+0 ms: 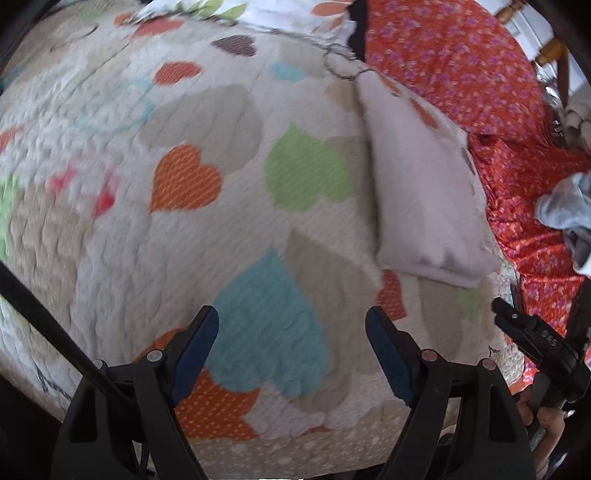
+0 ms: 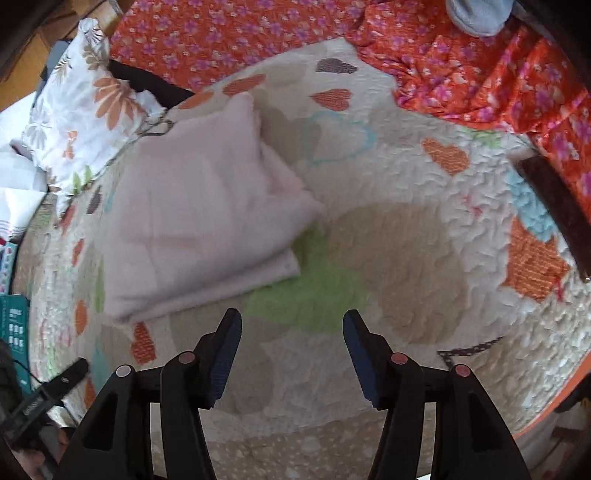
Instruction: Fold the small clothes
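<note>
A pale pink garment (image 2: 207, 218) lies folded on the heart-patterned quilt (image 2: 406, 258); it also shows in the left wrist view (image 1: 421, 199) at the right. My right gripper (image 2: 291, 325) is open and empty, above the quilt just right of the folded garment. My left gripper (image 1: 291, 321) is open and empty over a blue heart, left of and below the garment. The right gripper's body (image 1: 535, 339) shows at the right edge of the left wrist view. A crumpled grey-blue garment (image 1: 565, 210) lies on the red floral sheet; it also shows at the top of the right wrist view (image 2: 476, 14).
A red floral sheet (image 2: 229, 40) covers the bed beyond the quilt. A white pillow with orange leaves (image 2: 88, 107) lies at the far left. A thin chain (image 1: 332, 59) lies on the quilt near the pillow. A wooden chair (image 1: 550, 51) stands beyond the bed.
</note>
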Demonstrator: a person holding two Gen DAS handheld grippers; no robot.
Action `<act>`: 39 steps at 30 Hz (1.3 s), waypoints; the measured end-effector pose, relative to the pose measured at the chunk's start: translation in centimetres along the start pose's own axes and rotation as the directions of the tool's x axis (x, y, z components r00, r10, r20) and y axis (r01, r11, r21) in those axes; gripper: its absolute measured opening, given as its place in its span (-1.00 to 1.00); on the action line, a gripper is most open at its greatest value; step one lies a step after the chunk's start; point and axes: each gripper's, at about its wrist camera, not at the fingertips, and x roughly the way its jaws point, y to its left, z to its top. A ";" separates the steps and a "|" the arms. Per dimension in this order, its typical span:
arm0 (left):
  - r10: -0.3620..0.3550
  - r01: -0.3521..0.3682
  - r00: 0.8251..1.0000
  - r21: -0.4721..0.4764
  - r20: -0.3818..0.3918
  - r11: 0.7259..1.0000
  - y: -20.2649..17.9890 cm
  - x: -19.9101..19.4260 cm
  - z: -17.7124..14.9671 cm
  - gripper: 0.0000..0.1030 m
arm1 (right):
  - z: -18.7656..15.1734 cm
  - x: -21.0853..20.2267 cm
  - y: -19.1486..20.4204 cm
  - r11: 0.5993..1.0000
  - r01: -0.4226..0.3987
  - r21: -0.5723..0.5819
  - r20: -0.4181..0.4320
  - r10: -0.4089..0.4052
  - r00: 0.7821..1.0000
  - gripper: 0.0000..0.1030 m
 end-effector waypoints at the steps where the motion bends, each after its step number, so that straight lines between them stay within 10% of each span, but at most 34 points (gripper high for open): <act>1: 0.005 -0.005 1.000 -0.007 0.001 1.000 0.3 0.0 0.0 0.57 | 0.1 -0.3 0.2 1.000 0.008 -0.017 0.020 -0.007 1.000 0.20; 10: 0.047 -0.048 0.998 0.017 0.049 0.999 -0.2 -0.3 3.3 0.57 | 4.6 -0.4 -1.0 0.999 -0.035 -0.003 0.110 0.035 0.993 0.22; 18: -0.096 0.095 0.995 0.030 0.033 0.995 -4.4 4.1 9.5 0.57 | 13.3 7.0 -1.5 0.991 -0.111 0.075 0.061 0.107 0.992 0.27; 24: -0.219 0.222 0.972 0.039 -0.082 0.974 -8.1 9.2 12.1 0.57 | 15.0 12.8 -1.8 0.932 -0.325 0.158 0.020 0.326 0.945 0.20; 26: -0.209 0.213 0.975 0.065 -0.073 0.975 -8.8 9.2 12.1 0.31 | 15.1 13.8 -1.2 0.901 -0.391 0.188 0.005 0.397 0.918 -0.34; 27: -0.215 0.225 0.972 0.096 -0.097 0.970 -9.3 9.1 12.4 -0.34 | 15.1 14.0 -0.6 0.894 -0.405 0.190 -0.009 0.414 0.910 -0.42; 33: -0.224 0.226 0.974 0.097 -0.034 0.969 -9.5 4.7 14.7 -0.34 | 15.9 9.8 1.5 0.816 -0.559 0.148 0.058 0.557 0.828 -0.53; 39: -0.063 0.066 0.997 0.085 -0.042 0.994 -6.9 8.0 13.5 0.06 | 15.3 11.3 1.8 0.952 -0.291 0.093 0.000 0.292 0.956 -0.39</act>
